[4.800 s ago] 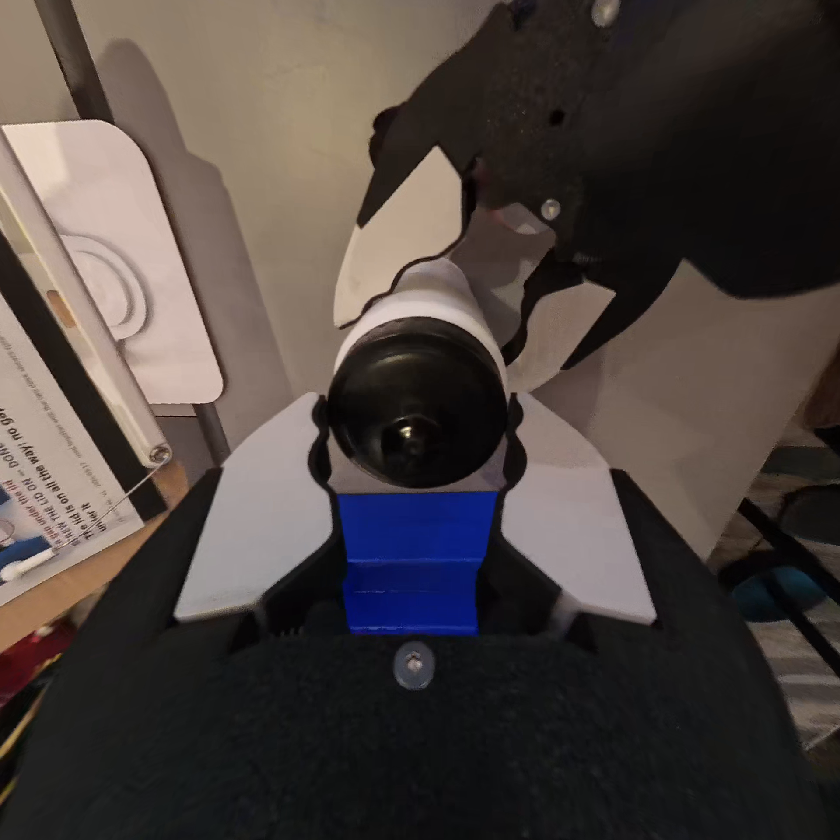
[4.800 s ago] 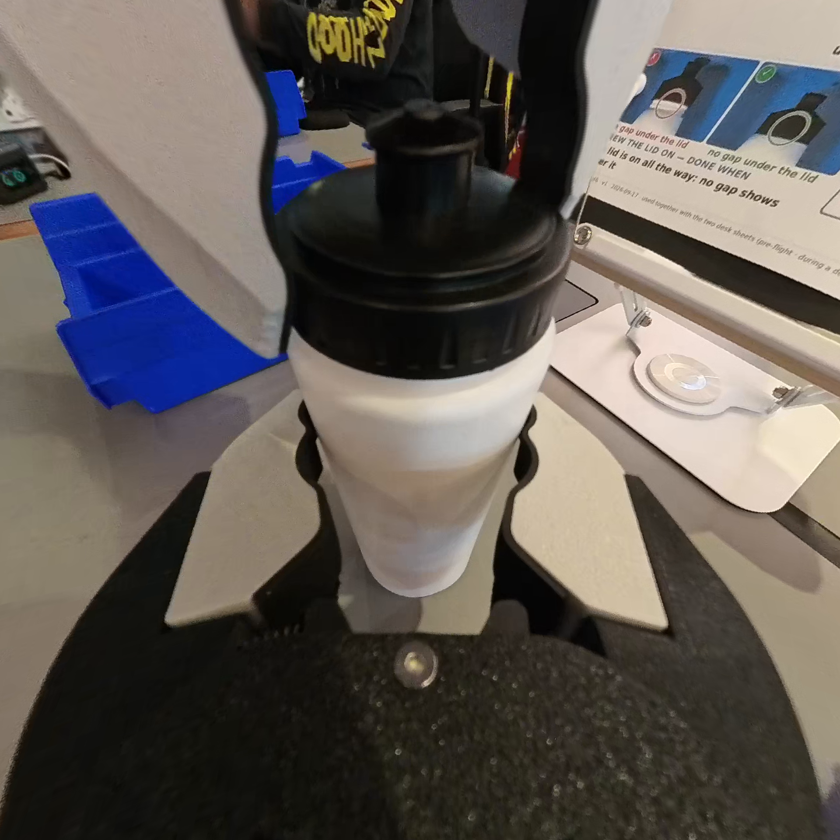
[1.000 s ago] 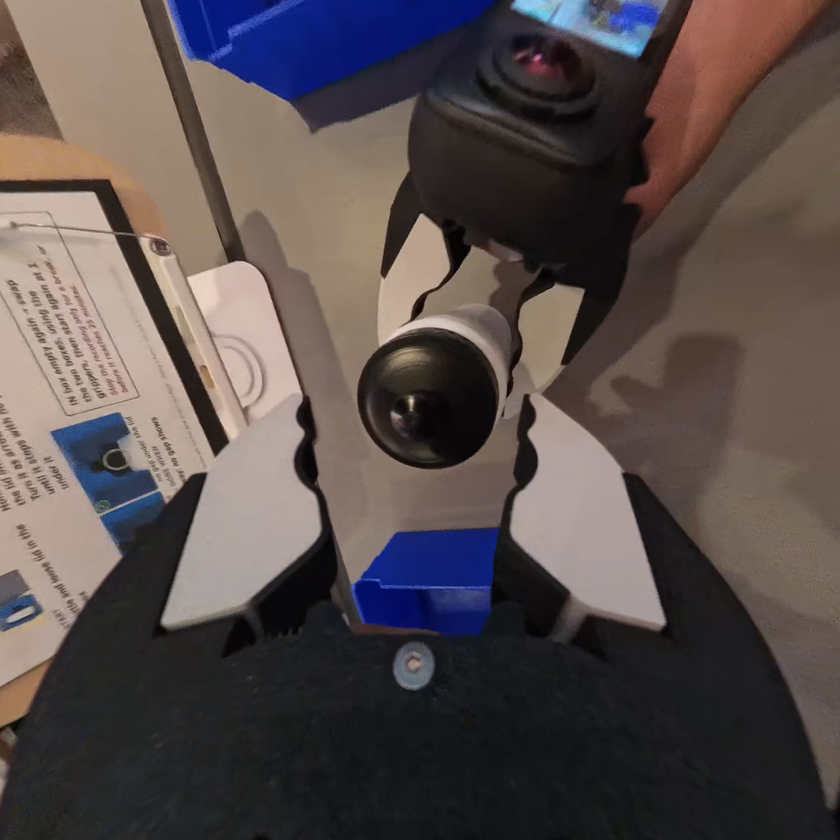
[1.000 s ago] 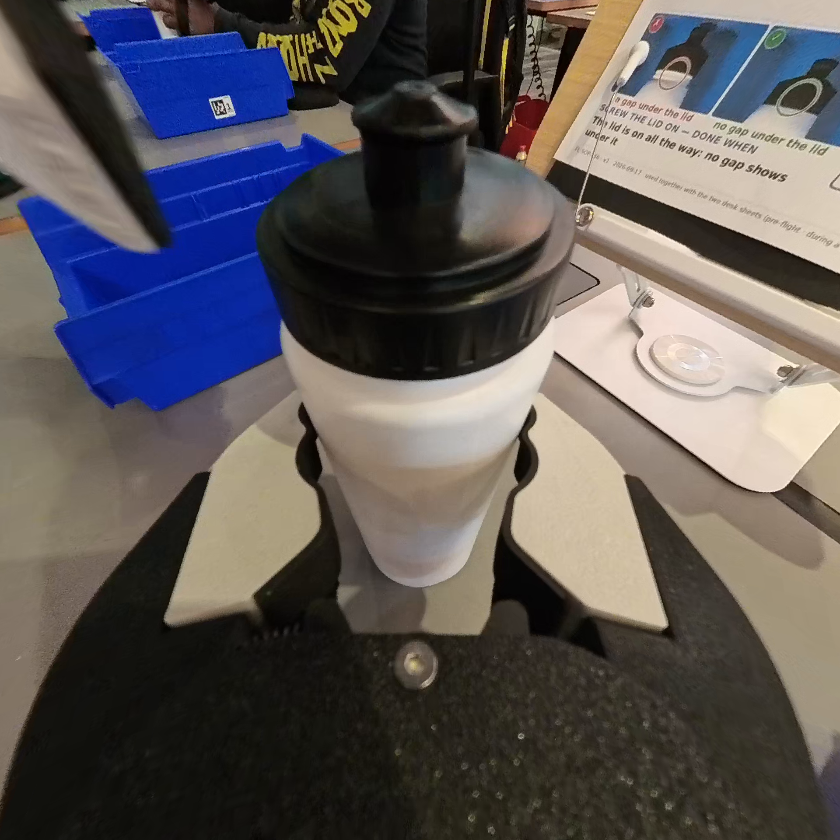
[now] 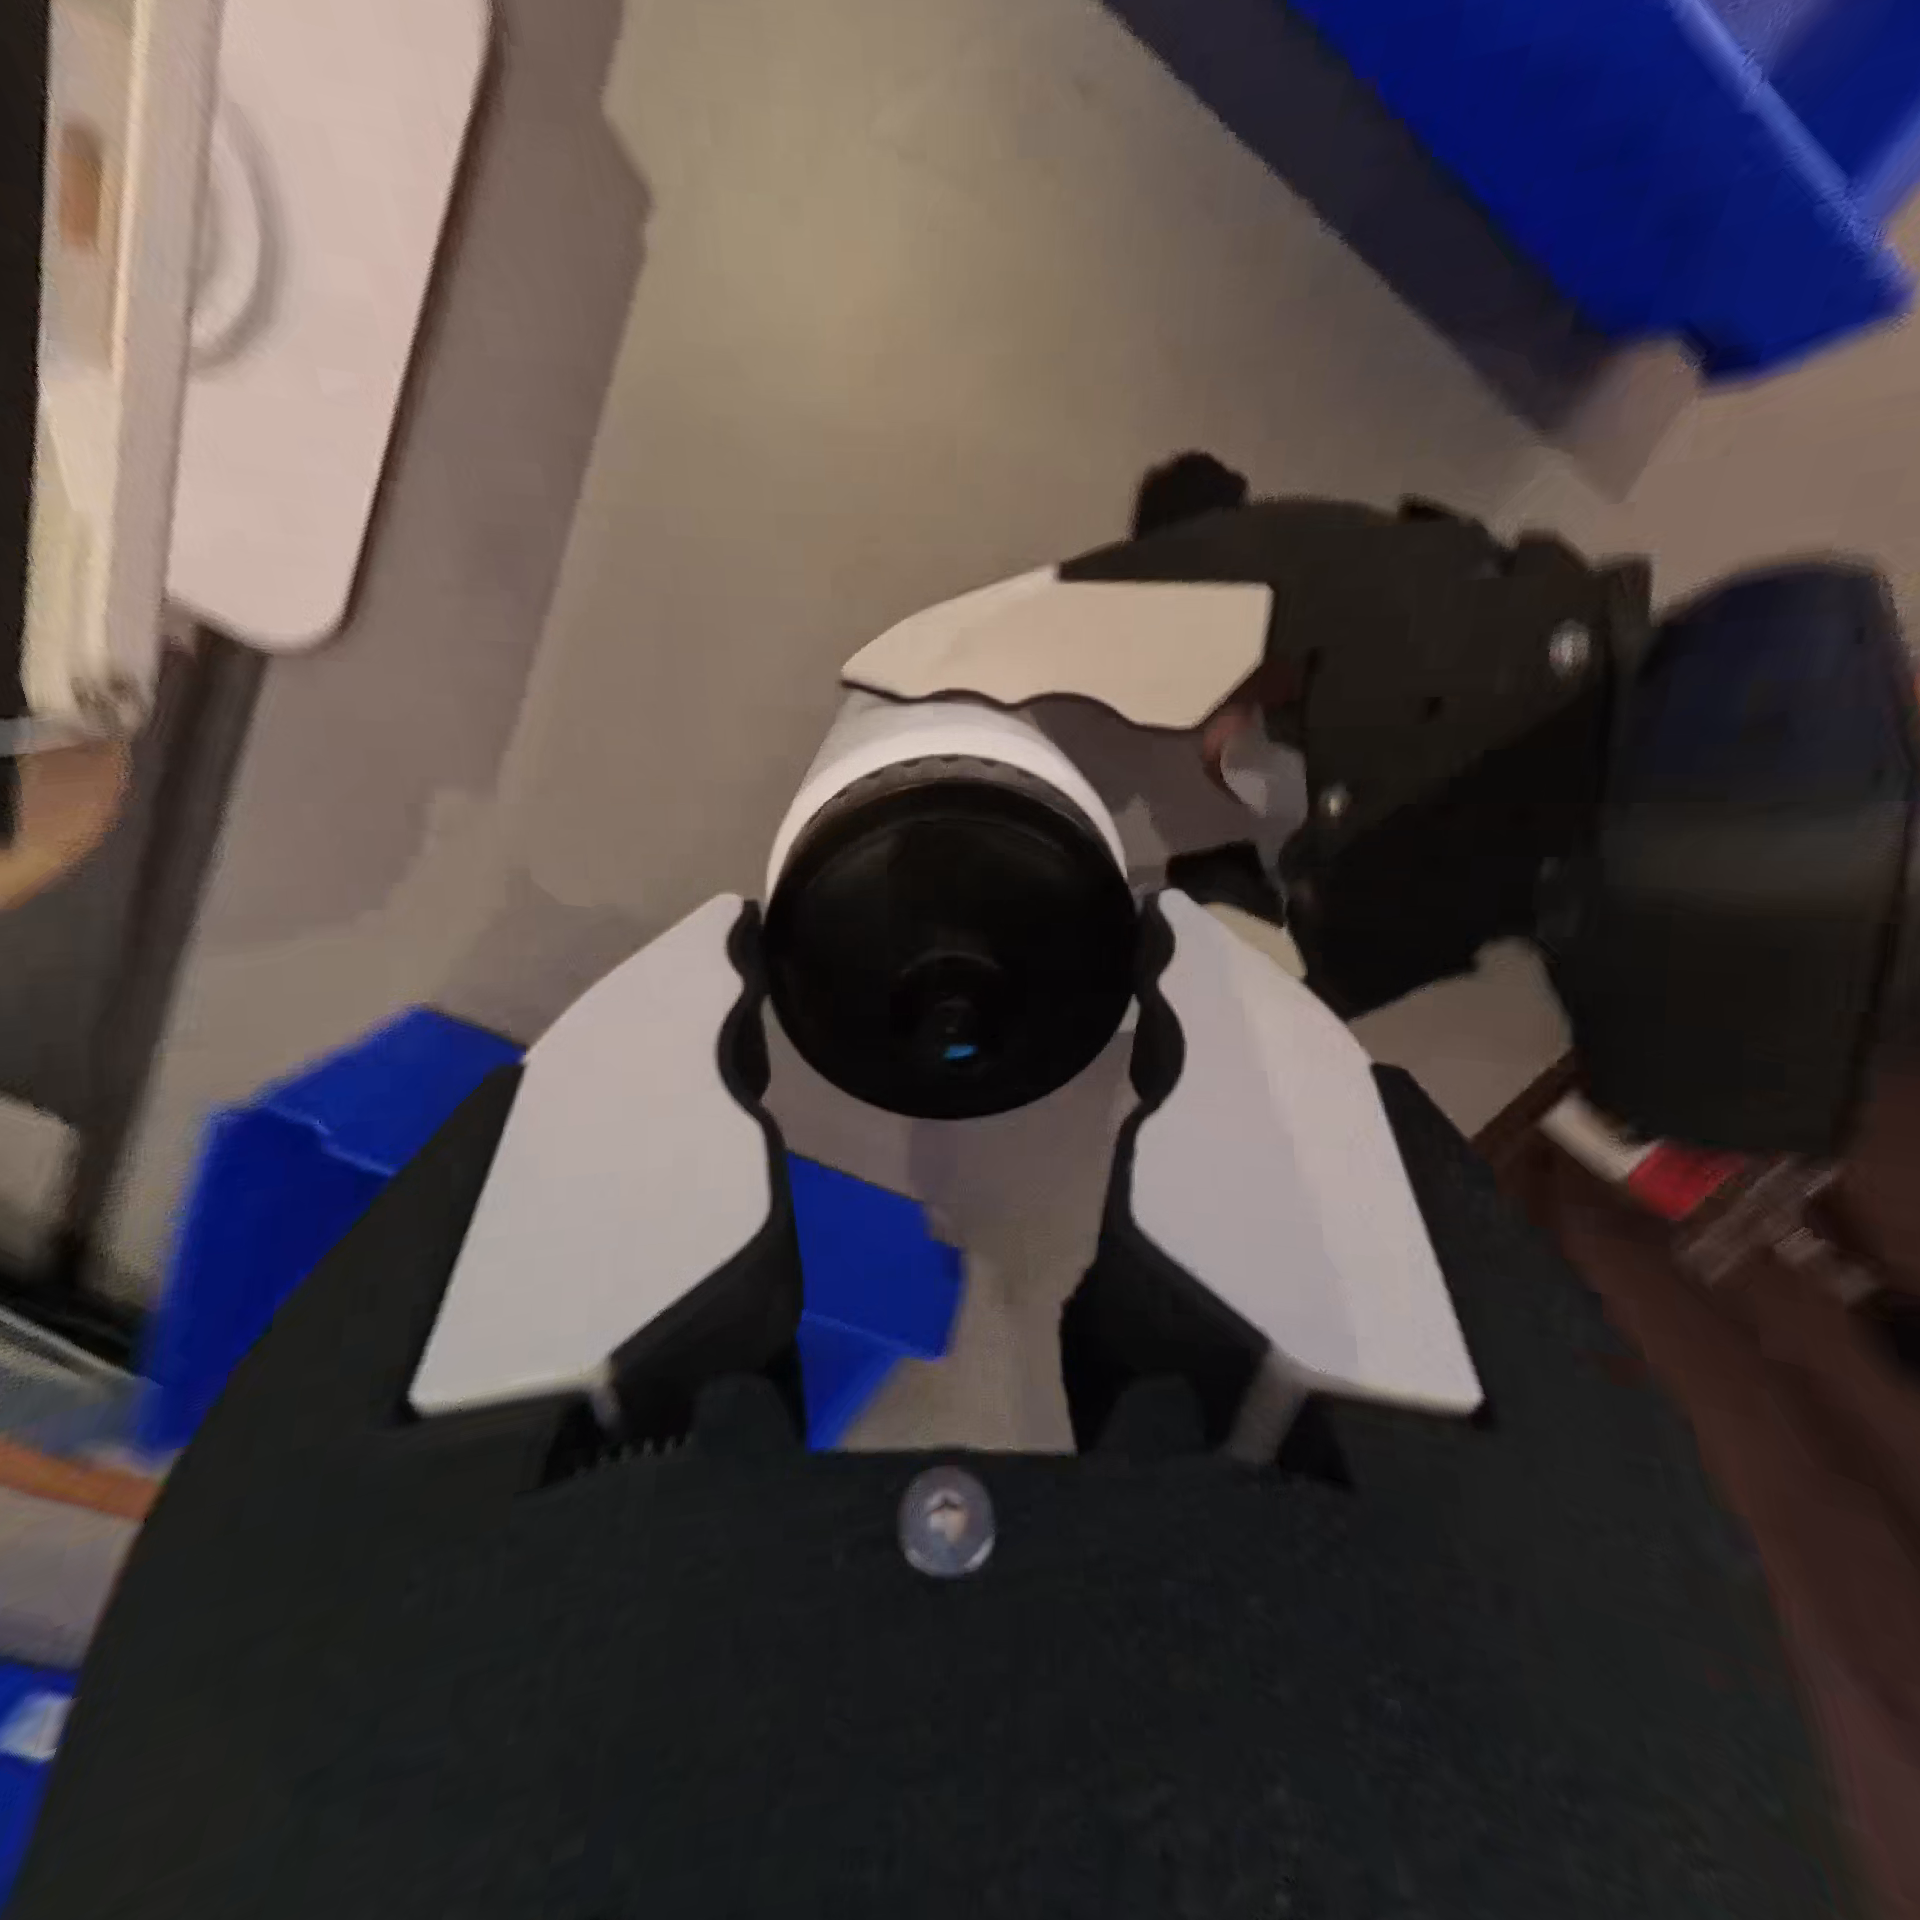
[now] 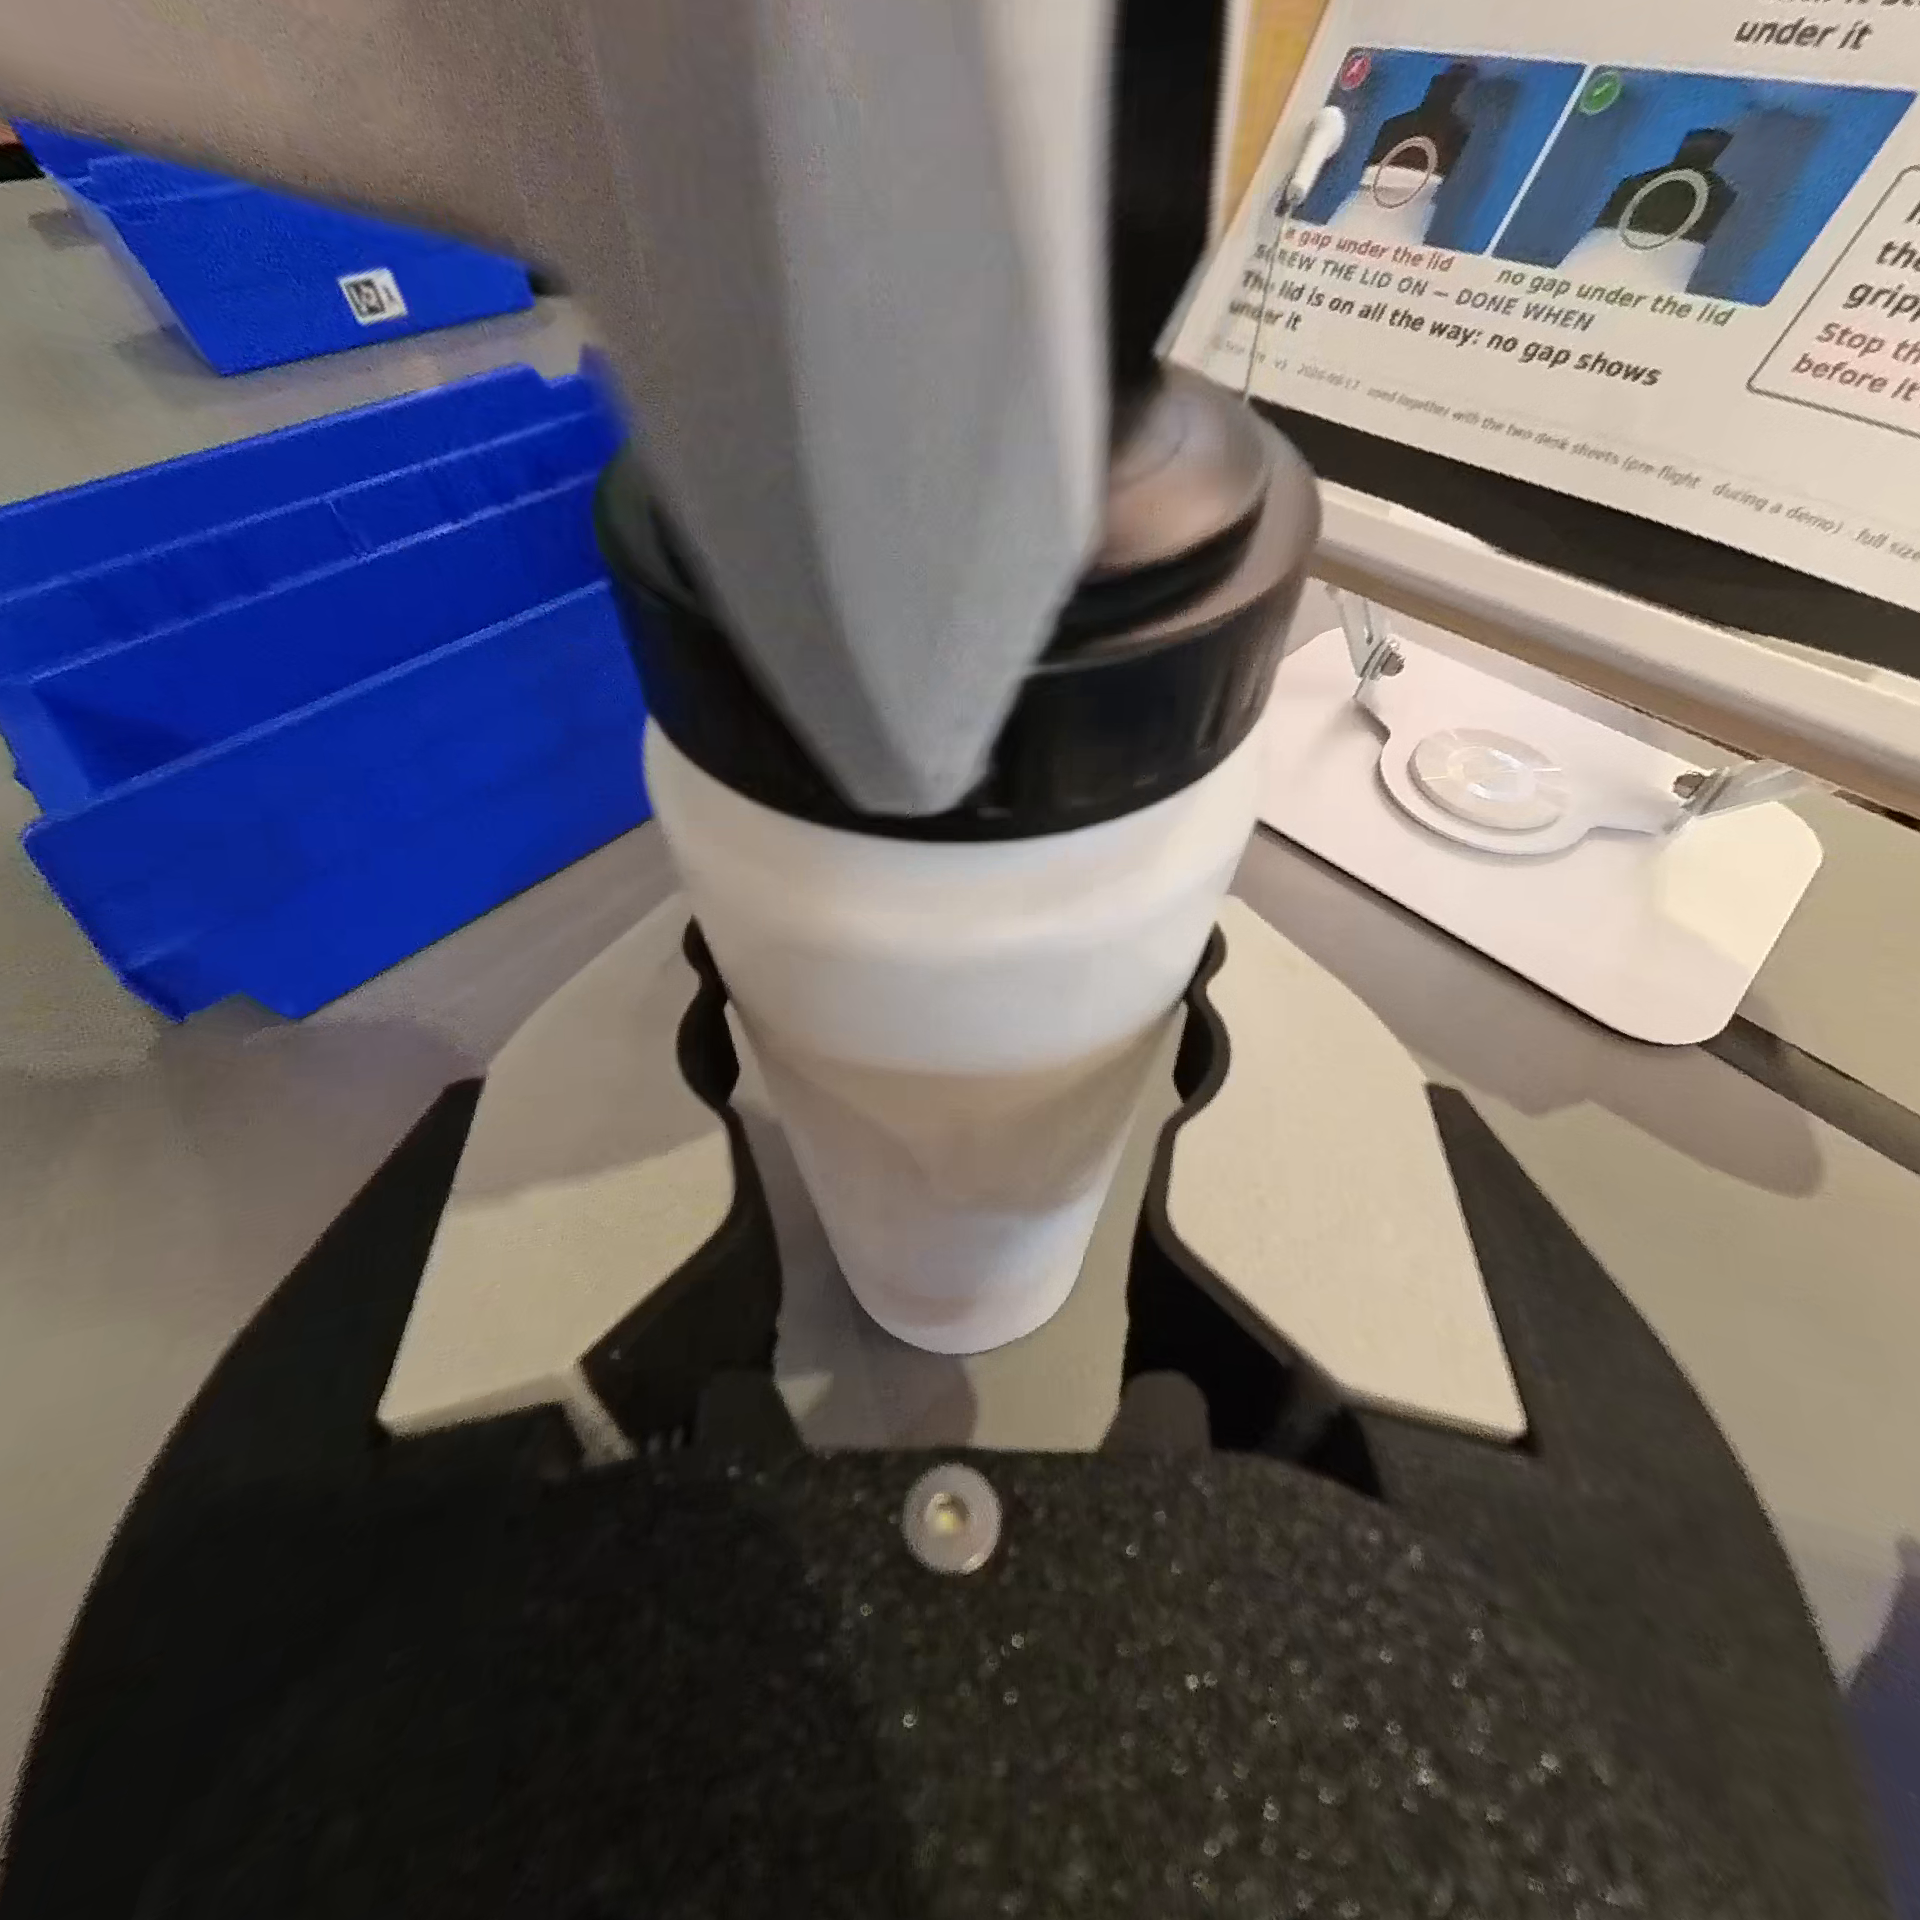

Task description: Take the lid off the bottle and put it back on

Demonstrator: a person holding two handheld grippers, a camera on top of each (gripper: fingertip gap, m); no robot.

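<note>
Right gripper [image 6: 951,997] clamps the white bottle [image 6: 956,935] by its body, upright above the desk [image 6: 208,1091] to brace it, so the left gripper [image 5: 948,966], down from above, pinches the black lid [image 5: 948,966] at its rim, seemingly ready to twist.

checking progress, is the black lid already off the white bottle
No, in the right wrist view the black lid sits on top of the white bottle, with no visible gap between them.
</note>
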